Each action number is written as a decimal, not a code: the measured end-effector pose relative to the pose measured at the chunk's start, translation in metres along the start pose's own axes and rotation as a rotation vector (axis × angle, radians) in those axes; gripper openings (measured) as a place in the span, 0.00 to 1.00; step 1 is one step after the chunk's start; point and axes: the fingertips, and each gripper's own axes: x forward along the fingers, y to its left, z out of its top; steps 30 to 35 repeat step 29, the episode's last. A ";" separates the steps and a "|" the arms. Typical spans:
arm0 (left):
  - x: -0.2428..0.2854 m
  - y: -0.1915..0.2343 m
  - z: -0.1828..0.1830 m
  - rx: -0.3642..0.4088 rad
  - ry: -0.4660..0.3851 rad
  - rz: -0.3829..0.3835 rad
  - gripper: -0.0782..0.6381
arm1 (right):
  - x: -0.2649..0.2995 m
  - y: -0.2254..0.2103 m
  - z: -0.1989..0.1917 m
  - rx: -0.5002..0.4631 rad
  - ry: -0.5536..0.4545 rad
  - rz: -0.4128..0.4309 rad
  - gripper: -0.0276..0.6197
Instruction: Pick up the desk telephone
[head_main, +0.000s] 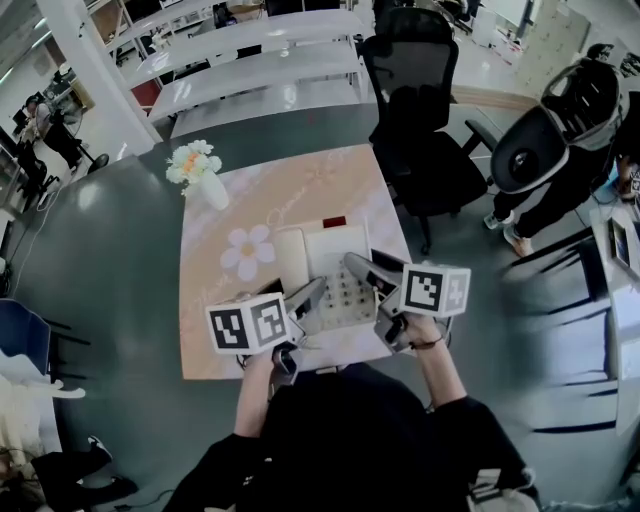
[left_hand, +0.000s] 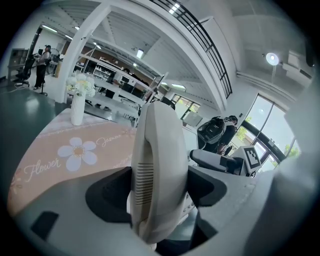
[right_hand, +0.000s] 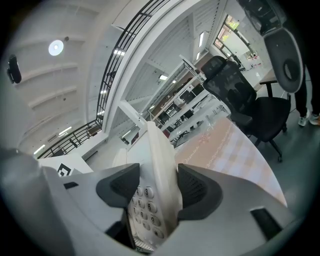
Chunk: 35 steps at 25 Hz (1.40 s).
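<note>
Lifting looked the step in hand: the left gripper (left_hand: 159, 187) pinched the handset side of the white plastic desk telephone (head_main: 335, 262), and the right gripper (right_hand: 157, 187) its keypad edge, jaws wide yet pressing. The phone was over the near end of the peach flower-print tablecloth (head_main: 212, 272). The next move called for an even, level raise by both.

Bright even light, fisheye edges, mild blur

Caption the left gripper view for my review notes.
Left hand-held gripper clamped on the white desk telephone, flower-print tablecloth behind.
</note>
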 end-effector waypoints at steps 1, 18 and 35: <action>-0.001 0.000 0.000 0.002 -0.001 0.001 0.57 | 0.000 0.001 0.000 -0.001 -0.001 0.002 0.39; -0.002 0.001 -0.001 0.007 0.004 0.000 0.57 | 0.001 0.003 -0.001 -0.003 0.001 0.016 0.39; -0.002 0.001 -0.003 0.007 0.011 0.000 0.57 | 0.000 0.001 -0.004 -0.003 0.012 0.006 0.39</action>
